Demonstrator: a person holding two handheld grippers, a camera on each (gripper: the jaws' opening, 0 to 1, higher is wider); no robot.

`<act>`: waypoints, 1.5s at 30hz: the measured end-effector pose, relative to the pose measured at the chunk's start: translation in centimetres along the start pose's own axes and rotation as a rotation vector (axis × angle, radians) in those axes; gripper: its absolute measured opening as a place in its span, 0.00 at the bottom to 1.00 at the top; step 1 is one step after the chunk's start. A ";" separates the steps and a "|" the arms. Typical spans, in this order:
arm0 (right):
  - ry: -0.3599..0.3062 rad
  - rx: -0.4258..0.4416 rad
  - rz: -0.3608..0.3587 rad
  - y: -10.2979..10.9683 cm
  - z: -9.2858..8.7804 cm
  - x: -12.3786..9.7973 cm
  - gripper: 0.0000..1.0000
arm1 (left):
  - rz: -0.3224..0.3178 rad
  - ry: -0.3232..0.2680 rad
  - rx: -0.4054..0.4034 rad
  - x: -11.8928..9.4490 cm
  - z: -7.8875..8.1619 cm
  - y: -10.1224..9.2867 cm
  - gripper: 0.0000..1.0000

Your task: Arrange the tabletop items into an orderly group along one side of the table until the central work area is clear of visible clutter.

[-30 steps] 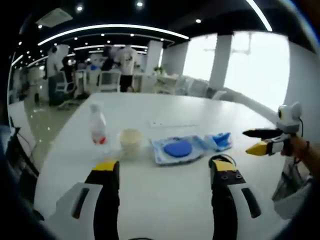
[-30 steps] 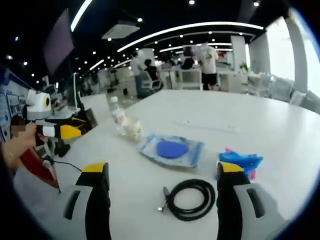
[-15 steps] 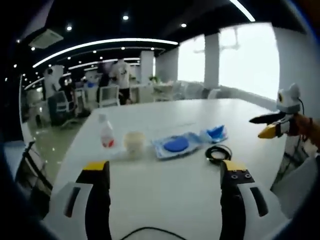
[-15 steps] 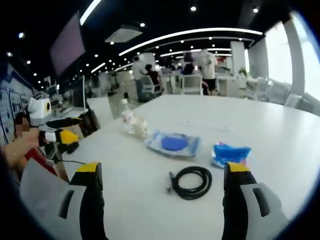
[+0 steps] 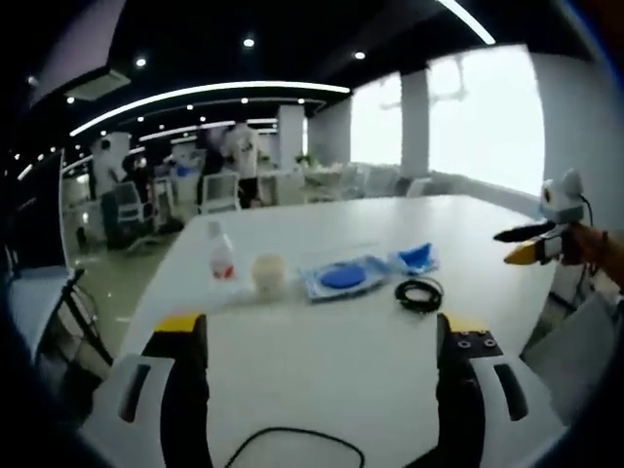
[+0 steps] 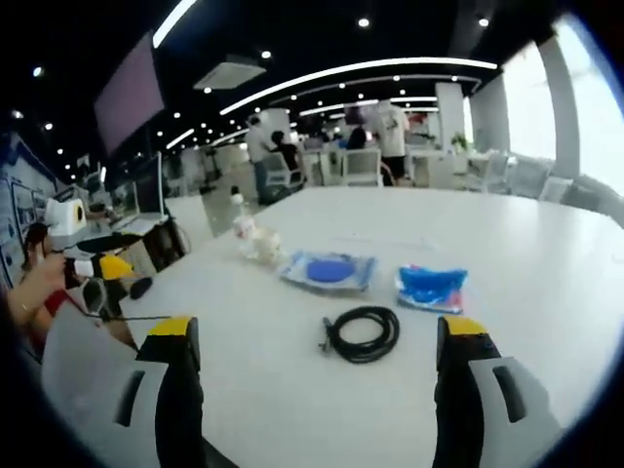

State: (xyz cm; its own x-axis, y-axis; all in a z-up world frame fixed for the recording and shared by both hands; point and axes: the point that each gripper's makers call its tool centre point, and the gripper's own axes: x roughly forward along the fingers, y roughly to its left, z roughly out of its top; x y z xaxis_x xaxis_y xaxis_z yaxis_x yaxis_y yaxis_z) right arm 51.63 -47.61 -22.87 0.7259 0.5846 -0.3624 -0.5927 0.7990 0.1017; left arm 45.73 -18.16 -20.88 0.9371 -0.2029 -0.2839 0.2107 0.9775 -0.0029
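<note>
Left claw (image 5: 322, 336) has its jaws spread wide, nothing between them, held over the near edge of the white tabletop (image 5: 331, 361). A thin black cable loop (image 5: 292, 441) lies on the tabletop just ahead of the jaw bases. Well ahead of the left claw sits a row of items: clear plastic bottle with red label (image 5: 221, 261) ahead-left, a small cream cup (image 5: 268, 274) just right of it, a clear plastic packet with a blue round disc inside (image 5: 341, 277) roughly dead ahead, a blue crumpled wrapper (image 5: 417, 256) further right, and a coiled black cable (image 5: 419, 293) ahead-right, nearer to the claw than the wrapper. All are apart from the claw.

Right claw (image 6: 317, 336) also has its jaws spread wide and empty, above the tabletop (image 6: 292, 390). Coiled black cable (image 6: 361, 333) is closest, just ahead between the jaw lines. Beyond it the blue-disc packet (image 6: 329, 270) ahead-left, blue wrapper (image 6: 431, 287) ahead-right, and bottle (image 6: 241, 228) with the cup (image 6: 267, 245) touching or just beside it, far ahead-left.

In the left gripper view the right claw (image 5: 517, 246) shows at the far right with a hand (image 5: 590, 249) on it; in the right gripper view the left claw (image 6: 102, 268) shows at the far left, held in a hand (image 6: 44, 283). Office chairs and standing people in the background, blurred.
</note>
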 end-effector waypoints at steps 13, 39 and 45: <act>-0.059 0.024 -0.063 0.4 -1.1 -0.9 0.99 | -0.053 -0.050 0.074 -0.1 -0.2 -1.9 0.99; -0.003 0.066 -0.091 1.0 -3.4 -0.2 0.99 | -0.074 -0.003 0.058 2.6 -2.4 -2.3 0.99; -0.023 0.024 -0.116 0.6 -2.8 -0.3 0.99 | -0.055 0.002 0.054 2.8 -2.6 -1.7 0.99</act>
State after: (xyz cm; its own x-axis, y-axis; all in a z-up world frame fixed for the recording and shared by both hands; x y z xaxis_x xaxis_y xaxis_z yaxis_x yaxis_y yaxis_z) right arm 50.12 -47.69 -25.31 0.7973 0.4906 -0.3515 -0.4958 0.8645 0.0820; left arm 47.25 -20.20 -24.18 0.9233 -0.2559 -0.2864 0.2764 0.9605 0.0330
